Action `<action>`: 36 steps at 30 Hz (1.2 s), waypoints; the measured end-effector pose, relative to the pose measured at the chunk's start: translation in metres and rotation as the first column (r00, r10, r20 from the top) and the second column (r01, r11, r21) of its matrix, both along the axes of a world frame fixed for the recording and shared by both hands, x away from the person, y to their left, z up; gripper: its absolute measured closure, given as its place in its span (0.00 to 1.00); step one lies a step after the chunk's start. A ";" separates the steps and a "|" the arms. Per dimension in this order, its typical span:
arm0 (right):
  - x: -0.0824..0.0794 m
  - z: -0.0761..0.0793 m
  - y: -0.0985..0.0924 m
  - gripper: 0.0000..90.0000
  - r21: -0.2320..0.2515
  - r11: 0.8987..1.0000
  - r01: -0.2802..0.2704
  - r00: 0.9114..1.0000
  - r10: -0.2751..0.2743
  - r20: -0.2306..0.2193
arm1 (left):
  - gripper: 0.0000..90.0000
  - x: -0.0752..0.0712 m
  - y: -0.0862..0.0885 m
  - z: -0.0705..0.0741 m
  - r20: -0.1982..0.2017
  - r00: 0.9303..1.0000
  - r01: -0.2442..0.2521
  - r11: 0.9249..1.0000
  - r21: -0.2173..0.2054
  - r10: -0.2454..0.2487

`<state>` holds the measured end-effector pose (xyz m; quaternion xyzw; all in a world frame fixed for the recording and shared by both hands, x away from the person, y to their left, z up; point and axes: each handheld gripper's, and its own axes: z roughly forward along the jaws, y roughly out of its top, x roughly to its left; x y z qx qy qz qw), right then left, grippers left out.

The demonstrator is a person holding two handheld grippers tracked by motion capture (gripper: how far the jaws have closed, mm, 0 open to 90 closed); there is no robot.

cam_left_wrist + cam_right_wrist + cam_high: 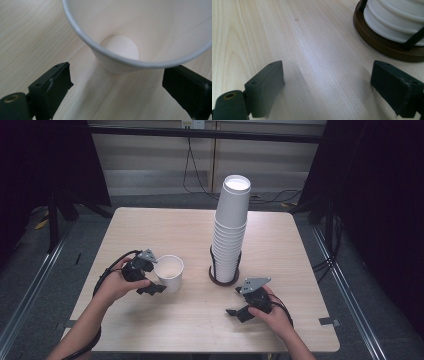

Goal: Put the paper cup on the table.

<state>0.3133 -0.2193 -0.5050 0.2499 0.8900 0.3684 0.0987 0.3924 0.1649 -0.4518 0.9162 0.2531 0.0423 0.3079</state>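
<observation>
A: Where is the single paper cup found?

B: Upright on the wooden table, left of centre, mouth up. The left gripper is set against its left side, held by the left hand. In the left gripper view the cup is seen between the jaws, which are spread wide and are not touching its wall; the round base is visible inside.

A: And the stack?

B: A tall stack of white paper cups is seated in a dark round holder with thin black uprights, right of centre and leaning slightly. In the right gripper view the holder's brown base is seen at far right, with the lowest cups above it.

A: Right gripper?

B: The right gripper is held low over bare table, near and just right of the holder, by the right hand. Its jaws are spread wide with nothing between them.
</observation>
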 end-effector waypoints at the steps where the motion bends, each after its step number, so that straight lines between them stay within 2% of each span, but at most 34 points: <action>1: 0.000 0.000 0.000 0.12 0.000 1.000 0.000 1.000 0.000 0.000 | 0.10 -0.001 0.001 -0.002 -0.003 1.000 -0.006 1.000 -0.004 0.006; 4: 0.000 0.000 0.000 0.12 0.000 1.000 0.000 1.000 0.000 0.000 | 0.10 -0.002 0.007 -0.005 0.004 1.000 0.008 1.000 0.007 -0.008; 7: 0.000 0.000 0.000 0.12 0.000 1.000 0.000 1.000 0.000 0.000 | 0.10 -0.005 0.013 -0.008 0.003 1.000 -0.018 1.000 -0.017 0.018; 17: 0.000 0.000 0.000 0.12 0.000 1.000 -0.001 1.000 0.001 -0.001 | 0.12 -0.015 0.028 -0.016 0.026 0.999 -0.021 1.000 -0.017 0.021; 18: 0.000 0.000 0.000 0.12 0.001 1.000 -0.001 1.000 0.001 -0.001 | 0.12 -0.016 0.029 -0.017 0.023 0.999 -0.022 0.999 -0.029 0.023; 22: 0.000 0.000 0.000 0.12 0.000 1.000 -0.001 1.000 0.001 -0.001 | 0.13 -0.019 0.034 -0.020 0.030 0.999 -0.011 1.000 -0.029 0.012; 26: 0.000 0.000 0.000 0.12 0.000 1.000 -0.001 1.000 0.001 0.000 | 0.13 -0.022 0.038 -0.023 0.031 0.999 -0.030 0.998 -0.055 0.032; 32: 0.000 0.000 0.000 0.12 0.000 1.000 -0.001 1.000 0.001 -0.001 | 0.13 -0.027 0.044 -0.029 0.038 0.999 -0.025 0.998 -0.061 0.028; 36: 0.000 0.000 0.000 0.12 0.000 1.000 -0.002 1.000 0.002 -0.001 | 0.14 -0.030 0.047 -0.033 0.042 0.998 -0.040 0.996 -0.074 0.043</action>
